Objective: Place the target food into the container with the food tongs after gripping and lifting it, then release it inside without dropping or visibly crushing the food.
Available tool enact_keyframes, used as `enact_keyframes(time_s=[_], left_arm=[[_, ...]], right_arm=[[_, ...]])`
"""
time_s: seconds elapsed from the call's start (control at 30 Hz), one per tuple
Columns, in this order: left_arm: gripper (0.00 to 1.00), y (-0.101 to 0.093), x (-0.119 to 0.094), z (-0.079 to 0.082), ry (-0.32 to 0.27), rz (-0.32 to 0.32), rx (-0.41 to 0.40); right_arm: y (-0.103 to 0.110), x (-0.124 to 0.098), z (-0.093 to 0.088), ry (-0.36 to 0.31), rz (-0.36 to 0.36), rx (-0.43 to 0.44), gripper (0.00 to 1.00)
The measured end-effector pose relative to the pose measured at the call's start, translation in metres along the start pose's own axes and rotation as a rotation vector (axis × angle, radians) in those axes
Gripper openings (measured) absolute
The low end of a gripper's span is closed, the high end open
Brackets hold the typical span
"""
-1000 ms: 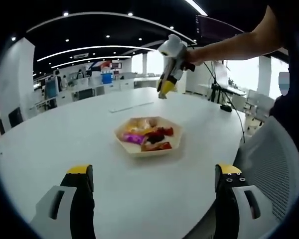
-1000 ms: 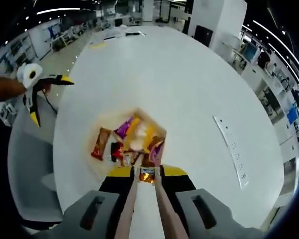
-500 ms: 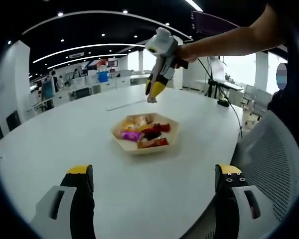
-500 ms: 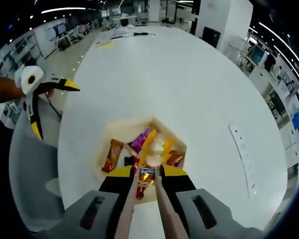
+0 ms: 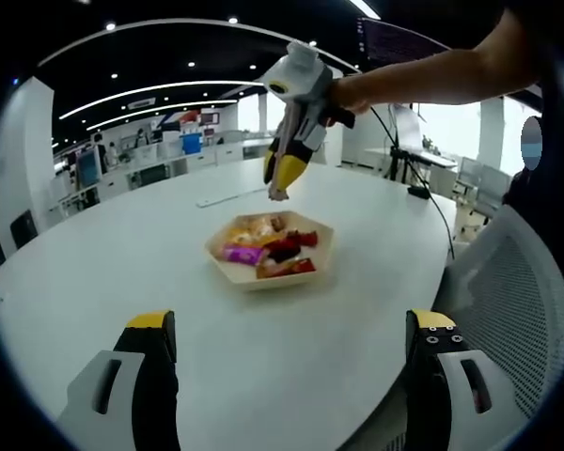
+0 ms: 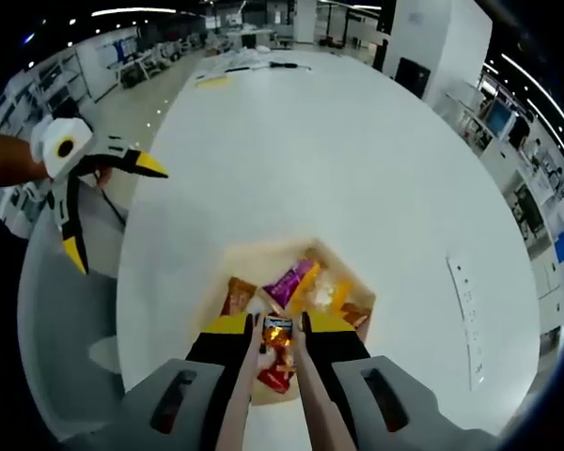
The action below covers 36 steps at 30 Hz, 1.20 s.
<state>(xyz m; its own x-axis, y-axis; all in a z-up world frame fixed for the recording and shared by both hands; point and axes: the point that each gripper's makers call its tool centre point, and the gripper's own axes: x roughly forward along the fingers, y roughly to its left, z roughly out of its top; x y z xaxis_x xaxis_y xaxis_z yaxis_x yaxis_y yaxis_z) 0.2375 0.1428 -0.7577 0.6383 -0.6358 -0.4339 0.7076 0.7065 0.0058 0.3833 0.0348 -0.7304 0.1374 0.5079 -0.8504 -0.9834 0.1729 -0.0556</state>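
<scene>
A hexagonal wooden tray with several wrapped snacks sits on the white table. My left gripper hovers open near the table's edge, jaws wide apart, with nothing between them. A person's arm holds my right gripper above the tray's far side. In the right gripper view, my right gripper is shut on tan food tongs. The tongs pinch a small orange packet right over the tray, above a purple packet and a red one. The left gripper shows open at the left.
A grey mesh chair stands at the table's near edge, also visible as the chair under the left gripper. A flat power strip lies on the table beyond the tray. Office desks and screens stand far behind.
My right gripper, with the tongs and orange packet, has moved from beyond the tray's edge to above its contents. The left gripper has stayed open and nearly still.
</scene>
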Motion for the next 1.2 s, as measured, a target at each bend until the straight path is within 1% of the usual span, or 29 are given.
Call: enact_keyframes(time_s=[0.13,0.3,0.4,0.5,0.57,0.93,1.0,1.03,1.1,1.13,1.17,1.2], left_arm=[[0.99,0.000,0.000,0.001,-0.006,0.002,-0.001],[0.99,-0.001,0.000,0.001,-0.006,0.002,-0.001],[0.99,-0.001,-0.001,0.002,-0.007,0.004,0.000],[0.99,-0.002,-0.001,0.002,-0.007,0.004,0.002],[0.99,-0.002,0.000,0.002,-0.007,0.003,0.002],[0.99,-0.002,-0.001,0.003,-0.009,0.007,-0.003],[0.99,-0.002,-0.001,0.003,-0.010,0.007,-0.006],[0.99,-0.002,-0.001,0.002,-0.007,0.006,-0.004],[0.99,-0.003,-0.001,0.002,-0.005,0.002,-0.004],[0.99,-0.003,0.000,0.002,-0.004,0.002,-0.004],[0.99,-0.003,0.000,0.001,-0.004,0.001,-0.005],[0.99,-0.003,0.000,0.001,-0.002,0.001,-0.005]], right_arm=[[0.004,-0.001,0.001,-0.008,0.001,-0.019,0.21],[0.008,-0.002,-0.004,-0.017,0.003,-0.015,0.23],[0.011,-0.002,-0.007,-0.008,0.012,-0.022,0.23],[0.009,-0.003,-0.008,-0.011,0.003,-0.024,0.24],[0.010,-0.004,-0.007,-0.019,0.006,-0.009,0.23],[0.011,-0.011,-0.006,-0.048,-0.009,-0.016,0.23],[0.011,-0.015,-0.004,-0.063,-0.014,-0.019,0.23],[0.012,-0.017,-0.002,-0.079,-0.012,-0.012,0.23],[0.009,-0.021,0.002,-0.119,-0.029,-0.016,0.23],[0.008,-0.022,0.002,-0.127,-0.030,-0.007,0.23],[0.007,-0.025,0.005,-0.154,-0.039,-0.003,0.23],[0.007,-0.027,0.005,-0.167,-0.045,0.007,0.23]])
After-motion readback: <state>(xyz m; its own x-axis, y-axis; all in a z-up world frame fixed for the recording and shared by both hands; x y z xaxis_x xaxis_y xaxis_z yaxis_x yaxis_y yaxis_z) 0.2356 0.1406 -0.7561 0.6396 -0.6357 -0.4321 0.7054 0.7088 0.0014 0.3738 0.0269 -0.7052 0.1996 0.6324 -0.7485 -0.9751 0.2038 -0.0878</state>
